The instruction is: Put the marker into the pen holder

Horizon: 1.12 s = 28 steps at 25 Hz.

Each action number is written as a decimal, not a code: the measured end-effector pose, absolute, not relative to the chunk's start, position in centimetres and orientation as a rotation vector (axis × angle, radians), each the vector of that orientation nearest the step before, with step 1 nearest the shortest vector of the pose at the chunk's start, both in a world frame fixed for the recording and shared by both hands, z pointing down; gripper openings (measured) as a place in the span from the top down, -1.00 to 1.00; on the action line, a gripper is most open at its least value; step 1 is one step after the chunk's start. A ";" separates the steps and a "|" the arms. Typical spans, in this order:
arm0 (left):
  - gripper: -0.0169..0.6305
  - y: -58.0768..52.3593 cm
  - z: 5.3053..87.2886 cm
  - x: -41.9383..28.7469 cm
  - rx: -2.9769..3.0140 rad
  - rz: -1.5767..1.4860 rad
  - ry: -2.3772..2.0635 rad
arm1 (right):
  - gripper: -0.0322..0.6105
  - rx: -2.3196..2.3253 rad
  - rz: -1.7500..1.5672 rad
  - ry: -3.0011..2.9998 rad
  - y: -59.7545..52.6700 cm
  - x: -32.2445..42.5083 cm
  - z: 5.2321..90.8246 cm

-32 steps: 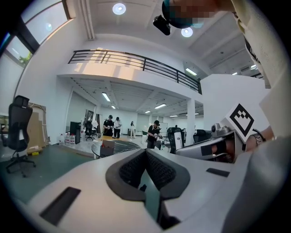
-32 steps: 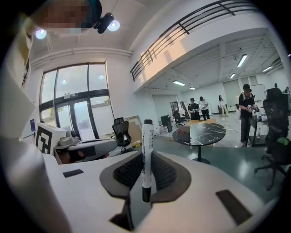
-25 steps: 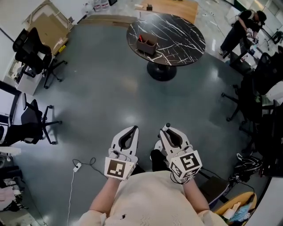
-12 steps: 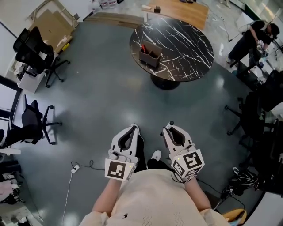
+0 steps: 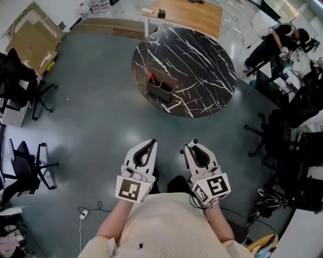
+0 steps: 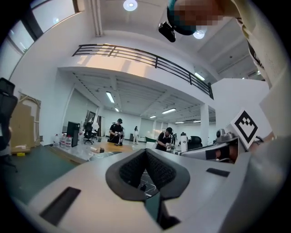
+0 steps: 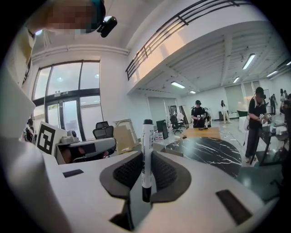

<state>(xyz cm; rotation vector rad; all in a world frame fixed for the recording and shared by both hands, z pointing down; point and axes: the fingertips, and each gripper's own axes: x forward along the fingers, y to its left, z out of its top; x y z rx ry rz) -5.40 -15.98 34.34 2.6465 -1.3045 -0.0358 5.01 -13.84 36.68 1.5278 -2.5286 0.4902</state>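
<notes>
A brown pen holder with a red pen in it stands near the front left edge of a round black marble table, well ahead of me. Held low in front of my body, my right gripper is shut on a white marker with a black cap. The marker stands upright between the pads, its cap poking above the jaws. The table lies ahead on the right in the right gripper view. Beside it, my left gripper is shut with nothing in it.
Black office chairs stand on the grey floor at left, more chairs and desks at right. A person bends over a desk at far right. Beyond the round table is a wooden table. A white cable lies near my feet.
The round table and pen holder have come closer and lower in the head view as I walk toward them. Both grippers keep the same pose; the marker stays clamped.
</notes>
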 end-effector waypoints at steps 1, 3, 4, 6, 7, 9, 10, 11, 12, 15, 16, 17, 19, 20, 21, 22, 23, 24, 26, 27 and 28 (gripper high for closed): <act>0.92 -17.4 34.5 -5.7 2.651 -0.020 -1.280 | 0.66 1.560 0.469 -2.521 -15.5 4.9 36.5; 0.92 -20.3 35.1 -6.4 2.664 0.015 -1.253 | 0.66 1.617 0.439 -2.507 -18.7 4.6 36.3; 0.92 -21.5 35.3 -6.6 2.665 0.017 -1.247 | 0.66 1.632 0.429 -2.504 -20.1 4.5 36.2; 0.92 -23.3 35.6 -6.9 2.657 0.003 -1.234 | 0.66 1.645 0.396 -2.497 -22.4 4.2 36.0; 0.92 -24.1 35.7 -7.0 2.655 0.003 -1.224 | 0.66 1.651 0.372 -2.489 -23.6 4.1 36.0; 0.92 -25.6 36.2 -7.1 2.654 0.026 -1.199 | 0.66 1.672 0.323 -2.470 -25.9 4.0 36.2; 0.92 -26.4 36.6 -7.2 2.651 0.039 -1.192 | 0.66 1.684 0.306 -2.467 -27.3 4.0 36.5; 0.92 -27.3 36.9 -7.3 2.643 0.040 -1.195 | 0.66 1.693 0.295 -2.469 -28.7 4.0 37.0; 0.92 -28.4 36.9 -7.5 2.627 0.023 -1.209 | 0.66 1.698 0.289 -2.473 -30.3 4.0 37.7; 0.92 -31.6 37.0 -7.9 2.566 -0.024 -1.282 | 0.66 1.676 0.295 -2.484 -34.9 3.9 40.7; 0.92 -32.4 37.2 -8.1 2.554 -0.013 -1.300 | 0.66 1.658 0.305 -2.484 -36.2 3.8 41.7; 0.92 -33.0 37.5 -8.3 2.548 0.006 -1.310 | 0.66 1.638 0.317 -2.484 -37.6 3.6 42.7; 0.92 -34.3 38.3 -8.5 2.543 0.048 -1.321 | 0.66 1.602 0.331 -2.491 -40.2 3.4 44.2; 0.92 -35.0 38.9 -8.4 2.535 0.064 -1.330 | 0.66 1.587 0.327 -2.496 -41.5 3.3 44.9; 0.92 -35.7 39.5 -8.2 2.521 0.078 -1.341 | 0.66 1.575 0.318 -2.499 -42.6 3.3 45.6; 0.92 -36.4 40.1 -8.0 2.501 0.085 -1.355 | 0.66 1.563 0.311 -2.500 -43.5 3.2 46.3; 0.92 -37.1 40.5 -7.8 2.473 0.081 -1.368 | 0.66 1.552 0.309 -2.500 -44.2 3.0 47.1; 0.92 -37.8 40.8 -7.5 2.449 0.077 -1.376 | 0.66 1.543 0.308 -2.499 -44.8 2.9 47.9; 0.92 -38.9 41.6 -6.9 2.426 0.088 -1.378 | 0.66 1.532 0.280 -2.506 -46.1 2.6 49.1; 0.92 -39.4 42.0 -6.6 2.423 0.099 -1.377 | 0.66 1.533 0.254 -2.516 -46.8 2.4 49.5; 0.92 -40.0 42.4 -6.5 2.420 0.111 -1.377 | 0.66 1.532 0.236 -2.523 -47.5 2.3 50.0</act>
